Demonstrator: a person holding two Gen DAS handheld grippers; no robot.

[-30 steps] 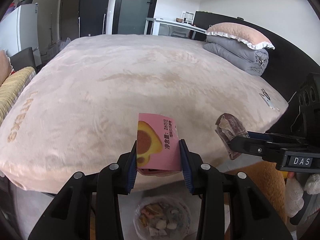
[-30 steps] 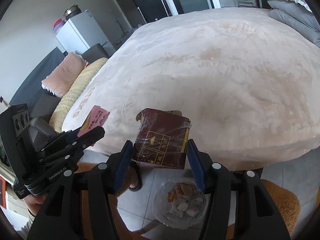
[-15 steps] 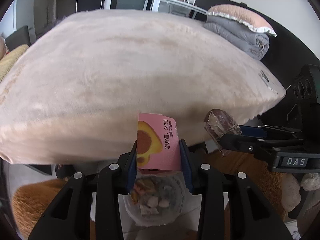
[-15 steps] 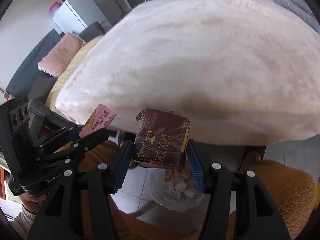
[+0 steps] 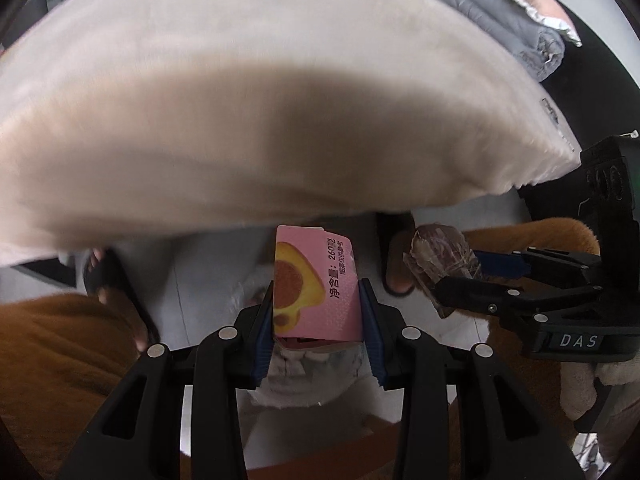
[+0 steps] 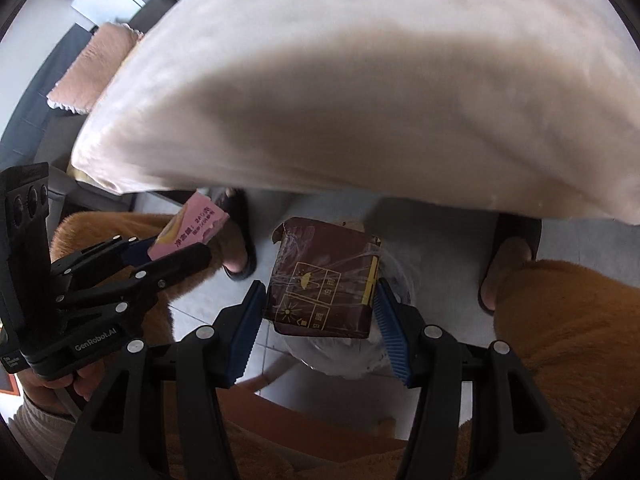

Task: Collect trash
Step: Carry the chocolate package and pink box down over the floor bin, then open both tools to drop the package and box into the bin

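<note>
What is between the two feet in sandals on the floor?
The trash bin with its clear liner stands between the feet in the right wrist view. The dark red box hangs over it, hiding most of it.

My left wrist camera sits just behind its fingers (image 5: 264, 332) and looks steeply down past the bed (image 5: 240, 100) edge to the floor (image 5: 200, 272), very close in. The bed fills the upper half; at right the view catches the right gripper (image 5: 460, 276) side-on. My right wrist camera is set the same way, behind its own fingers (image 6: 390, 332), tilted steeply down and just as near, with the left gripper (image 6: 176, 248) at its left edge. Both views share the bed edge, the tiled floor, the bin (image 6: 340, 356) under the fingers, the slippered feet (image 6: 240, 240) and the orange trousers (image 6: 580, 340).
</note>
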